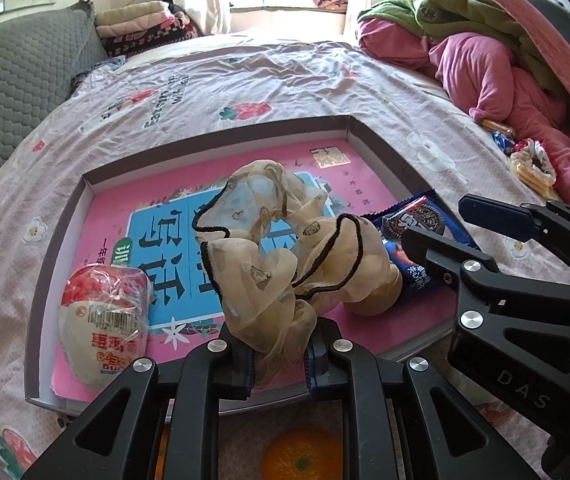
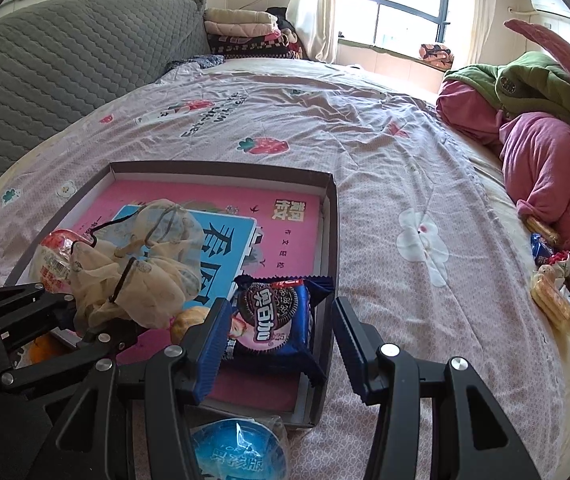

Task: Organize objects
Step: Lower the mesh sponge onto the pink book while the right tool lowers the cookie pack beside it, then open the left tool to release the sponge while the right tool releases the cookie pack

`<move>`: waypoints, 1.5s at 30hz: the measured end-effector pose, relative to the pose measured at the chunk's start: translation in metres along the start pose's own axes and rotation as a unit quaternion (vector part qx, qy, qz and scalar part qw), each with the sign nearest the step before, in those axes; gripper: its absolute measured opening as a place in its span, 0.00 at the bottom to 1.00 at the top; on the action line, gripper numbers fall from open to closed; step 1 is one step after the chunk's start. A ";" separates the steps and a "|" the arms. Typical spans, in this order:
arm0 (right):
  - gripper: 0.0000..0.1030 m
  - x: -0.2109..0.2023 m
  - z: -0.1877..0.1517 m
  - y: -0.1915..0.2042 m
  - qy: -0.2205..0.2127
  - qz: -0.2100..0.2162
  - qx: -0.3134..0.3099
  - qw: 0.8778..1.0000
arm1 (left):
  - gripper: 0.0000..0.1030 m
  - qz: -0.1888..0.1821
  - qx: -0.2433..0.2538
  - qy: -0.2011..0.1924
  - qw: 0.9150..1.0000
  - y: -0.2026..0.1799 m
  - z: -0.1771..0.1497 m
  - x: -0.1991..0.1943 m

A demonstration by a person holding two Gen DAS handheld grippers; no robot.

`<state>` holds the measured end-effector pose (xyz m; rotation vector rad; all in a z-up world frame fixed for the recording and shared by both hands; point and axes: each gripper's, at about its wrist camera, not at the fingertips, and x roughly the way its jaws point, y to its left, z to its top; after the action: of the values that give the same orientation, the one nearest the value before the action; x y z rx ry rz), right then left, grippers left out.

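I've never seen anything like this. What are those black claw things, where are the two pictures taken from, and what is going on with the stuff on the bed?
The black claws are two hand-held grippers, each with a camera looking along its fingers; there is no robot arm. One picture is the left gripper's view, the other the right's. The left gripper is shut on a sheer beige scrunchie over a shallow box on the bed. In the box lie a pink book, a wrapped bun and a blue cookie pack. The right gripper stands open around that pack, not gripping it.

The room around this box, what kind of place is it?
Most likely a bedroom: a bed with a strawberry-print sheet, a grey quilted headboard and folded blankets stacked by the window.
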<state>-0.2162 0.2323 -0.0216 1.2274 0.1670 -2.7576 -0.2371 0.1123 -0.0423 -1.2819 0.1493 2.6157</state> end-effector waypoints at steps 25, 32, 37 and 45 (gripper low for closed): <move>0.51 0.002 0.001 0.002 0.018 0.015 0.002 1.000 | 0.42 -0.032 -0.052 0.030 0.998 0.018 -0.001 0.004; 0.51 0.001 0.002 0.000 0.021 0.016 0.004 1.000 | 0.48 -0.020 -0.051 0.030 0.998 0.018 -0.002 0.002; 0.51 0.000 0.002 -0.001 0.020 0.015 0.001 1.000 | 0.50 -0.013 -0.046 0.027 0.998 0.019 -0.001 -0.002; 0.51 -0.002 0.003 -0.002 0.020 0.010 0.003 1.000 | 0.55 -0.011 -0.046 0.027 0.999 0.020 0.001 -0.007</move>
<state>-0.2174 0.2344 -0.0175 1.2793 0.1485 -2.7196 -0.2383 0.0924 -0.0363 -1.3769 0.0234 2.5983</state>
